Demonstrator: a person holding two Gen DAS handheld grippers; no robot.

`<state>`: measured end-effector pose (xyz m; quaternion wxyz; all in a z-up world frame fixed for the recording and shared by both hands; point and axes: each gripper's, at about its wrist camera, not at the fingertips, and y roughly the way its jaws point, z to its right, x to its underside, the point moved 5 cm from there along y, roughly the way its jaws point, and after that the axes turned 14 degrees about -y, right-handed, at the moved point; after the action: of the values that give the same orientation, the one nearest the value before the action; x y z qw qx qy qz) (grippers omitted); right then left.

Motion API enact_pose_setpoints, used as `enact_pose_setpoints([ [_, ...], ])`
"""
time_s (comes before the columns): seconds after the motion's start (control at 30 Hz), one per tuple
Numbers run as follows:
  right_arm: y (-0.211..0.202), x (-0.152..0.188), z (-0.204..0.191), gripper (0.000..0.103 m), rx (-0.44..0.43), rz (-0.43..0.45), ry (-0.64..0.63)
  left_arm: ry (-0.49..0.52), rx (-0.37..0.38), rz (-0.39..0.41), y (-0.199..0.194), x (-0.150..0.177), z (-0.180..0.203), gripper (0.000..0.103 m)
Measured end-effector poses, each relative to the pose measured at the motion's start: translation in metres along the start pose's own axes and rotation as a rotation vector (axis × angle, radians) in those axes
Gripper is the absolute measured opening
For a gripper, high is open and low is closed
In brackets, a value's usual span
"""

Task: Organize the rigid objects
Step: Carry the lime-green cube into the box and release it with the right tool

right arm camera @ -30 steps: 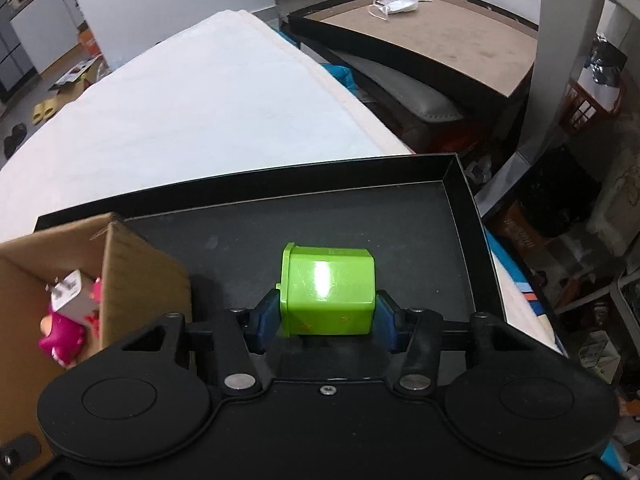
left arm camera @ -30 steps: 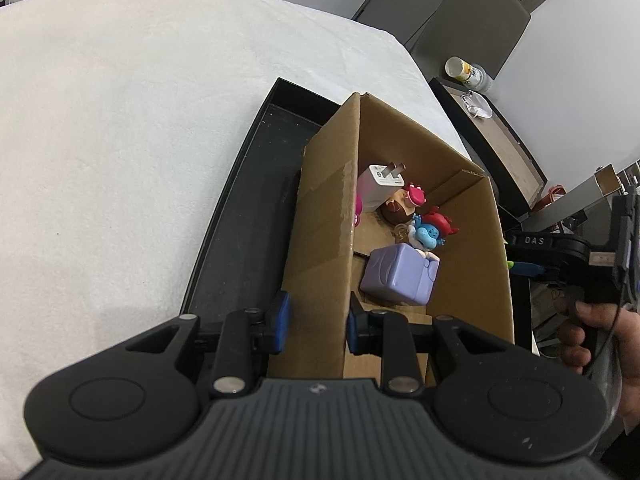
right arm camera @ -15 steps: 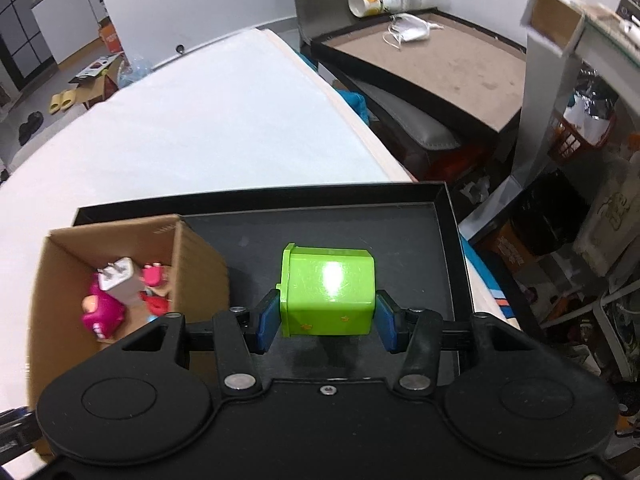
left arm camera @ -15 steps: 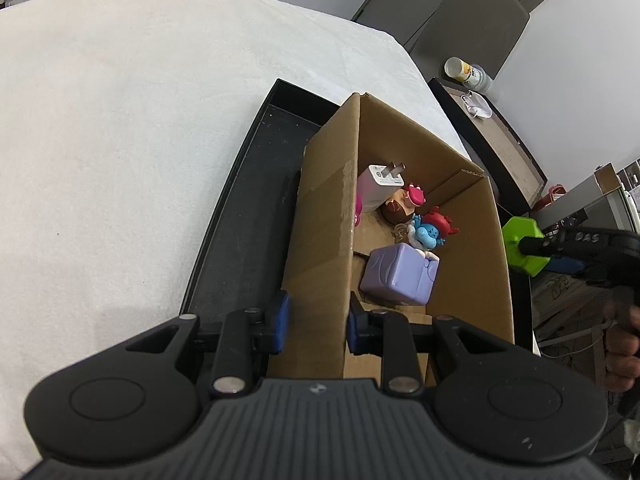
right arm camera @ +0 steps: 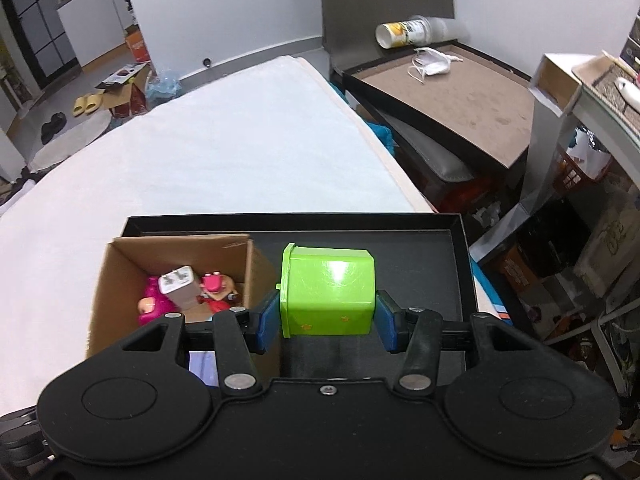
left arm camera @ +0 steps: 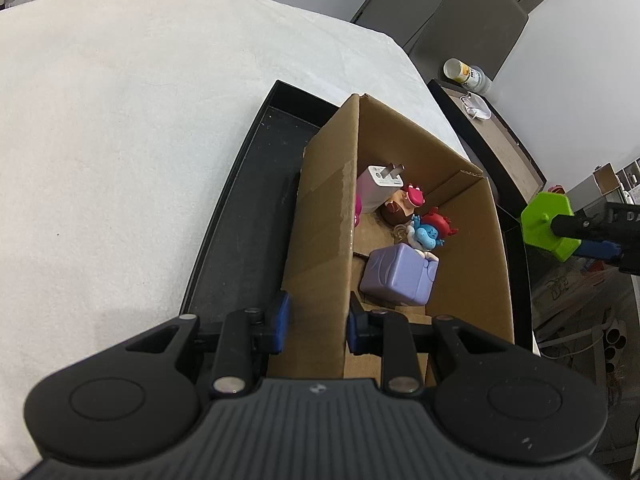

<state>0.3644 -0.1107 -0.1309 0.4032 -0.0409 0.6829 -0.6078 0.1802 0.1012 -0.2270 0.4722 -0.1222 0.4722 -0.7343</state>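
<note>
My right gripper (right arm camera: 327, 320) is shut on a bright green box (right arm camera: 328, 289) and holds it in the air above the black tray (right arm camera: 424, 276), just right of the cardboard box (right arm camera: 120, 276). From the left wrist view the green box (left arm camera: 546, 226) hangs beyond the box's right wall. My left gripper (left arm camera: 316, 322) is shut on the near left wall of the cardboard box (left arm camera: 324, 216). Inside lie a white charger (left arm camera: 378, 184), a purple cube (left arm camera: 398, 276), a blue figure (left arm camera: 428, 234) and a pink toy (right arm camera: 150, 306).
The black tray (left arm camera: 248, 208) sits on a white tablecloth (left arm camera: 120, 128). Beyond the table's right edge stands a side table (right arm camera: 448, 92) with a cup (right arm camera: 404, 32) and a mask (right arm camera: 432, 64), and cluttered shelves (right arm camera: 580, 184).
My right gripper has risen with the green box and moved left toward the cardboard box, which now shows more fully in its view. My left gripper has stayed still on the box wall.
</note>
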Motion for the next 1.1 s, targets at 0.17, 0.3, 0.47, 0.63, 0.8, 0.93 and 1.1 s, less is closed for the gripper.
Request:
enact_pose_setpoints([
  [0.17, -0.011, -0.005, -0.012, 0.048, -0.016, 0.018, -0.025, 0.001, 0.000, 0.000, 0.000, 0.000, 0.001, 0.027],
  [0.3, -0.013, -0.008, -0.022, 0.048, -0.042, 0.028, -0.048, 0.003, 0.001, 0.001, -0.001, 0.000, 0.001, 0.027],
  [0.47, -0.014, -0.011, -0.041, 0.048, -0.090, 0.039, -0.085, 0.003, 0.001, 0.001, -0.001, 0.000, 0.001, 0.027],
  [0.63, -0.016, -0.013, -0.061, 0.048, -0.137, 0.044, -0.142, 0.003, 0.000, 0.000, -0.001, 0.000, 0.002, 0.027],
  [0.8, -0.008, -0.015, -0.078, 0.048, -0.167, 0.035, -0.166, -0.001, 0.002, -0.005, 0.000, -0.001, 0.002, 0.027],
  [0.93, 0.002, -0.014, -0.091, 0.048, -0.184, 0.023, -0.182, -0.002, 0.005, -0.007, 0.000, -0.001, 0.001, 0.027],
  [1.1, 0.013, -0.011, -0.106, 0.048, -0.196, 0.005, -0.202, -0.001, 0.004, -0.007, 0.002, -0.001, 0.002, 0.027],
])
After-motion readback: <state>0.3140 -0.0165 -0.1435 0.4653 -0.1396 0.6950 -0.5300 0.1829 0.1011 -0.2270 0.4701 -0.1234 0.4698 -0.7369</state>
